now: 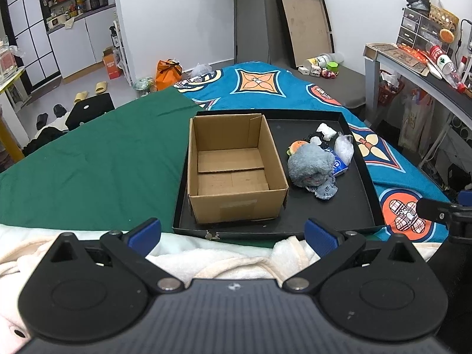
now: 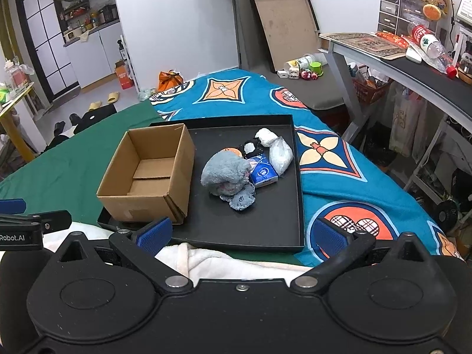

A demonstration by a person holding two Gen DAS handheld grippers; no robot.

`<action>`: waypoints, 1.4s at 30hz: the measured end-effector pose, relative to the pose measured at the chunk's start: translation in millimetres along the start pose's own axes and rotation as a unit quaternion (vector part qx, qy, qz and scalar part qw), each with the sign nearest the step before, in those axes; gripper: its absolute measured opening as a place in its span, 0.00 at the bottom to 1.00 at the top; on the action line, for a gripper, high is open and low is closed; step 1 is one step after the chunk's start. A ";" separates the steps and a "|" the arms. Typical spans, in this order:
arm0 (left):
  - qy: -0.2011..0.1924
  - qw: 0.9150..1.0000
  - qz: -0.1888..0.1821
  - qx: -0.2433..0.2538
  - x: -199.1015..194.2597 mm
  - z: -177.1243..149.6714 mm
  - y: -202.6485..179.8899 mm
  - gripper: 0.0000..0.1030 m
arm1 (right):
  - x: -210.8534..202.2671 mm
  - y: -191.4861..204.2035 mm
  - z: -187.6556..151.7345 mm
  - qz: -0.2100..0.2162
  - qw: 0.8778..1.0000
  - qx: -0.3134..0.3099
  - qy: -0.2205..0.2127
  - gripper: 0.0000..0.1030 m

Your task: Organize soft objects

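Two grippers, left gripper [image 1: 233,236] and right gripper [image 2: 242,236], hover with jaws wide and empty. Ahead of both sit the black tray [image 2: 265,233], cardboard box [image 2: 147,174], then grey plush [image 2: 225,172] atop smaller soft items; grabbing it may drag neighbours out.

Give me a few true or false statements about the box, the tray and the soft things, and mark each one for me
1. The cardboard box holds the grey plush toy. False: the box is empty, and the plush lies on the black tray beside it.
2. The box stands inside the black tray. True.
3. The left tongs are clamped on the blue tissue pack. False: they are open and empty, short of the tray.
4. The right tongs are open. True.
5. The tissue pack touches the plush toy. True.
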State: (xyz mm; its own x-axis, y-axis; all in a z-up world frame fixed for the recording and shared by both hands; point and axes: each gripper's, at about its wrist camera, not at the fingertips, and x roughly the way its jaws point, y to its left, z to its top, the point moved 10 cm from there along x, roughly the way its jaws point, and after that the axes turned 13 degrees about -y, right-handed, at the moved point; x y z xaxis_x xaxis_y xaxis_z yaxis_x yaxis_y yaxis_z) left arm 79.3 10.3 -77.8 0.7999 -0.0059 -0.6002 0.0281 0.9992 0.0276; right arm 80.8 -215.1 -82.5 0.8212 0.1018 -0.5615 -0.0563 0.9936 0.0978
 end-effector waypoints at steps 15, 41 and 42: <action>0.021 1.000 0.013 -0.012 38.8 0.5 12.7 1.00 | 38.4 -6.1 -7.2 0.003 0.999 0.012 0.032 1.00; 0.049 0.997 0.048 -0.019 106.1 -5.1 31.4 0.97 | 112.0 -23.4 -12.7 0.025 0.998 0.034 0.047 1.00; 0.049 0.997 0.052 -0.020 108.4 -5.0 33.5 0.97 | 115.3 -23.6 -12.0 0.026 0.998 0.037 0.047 1.00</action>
State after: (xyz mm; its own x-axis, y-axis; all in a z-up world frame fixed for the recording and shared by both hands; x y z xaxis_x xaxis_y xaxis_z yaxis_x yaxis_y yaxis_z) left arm 163.9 43.4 -145.9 0.7348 0.0990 -0.6710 -0.0763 0.9951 0.0633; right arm 170.0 -226.3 -159.4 0.7612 0.1610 -0.6282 -0.0534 0.9810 0.1867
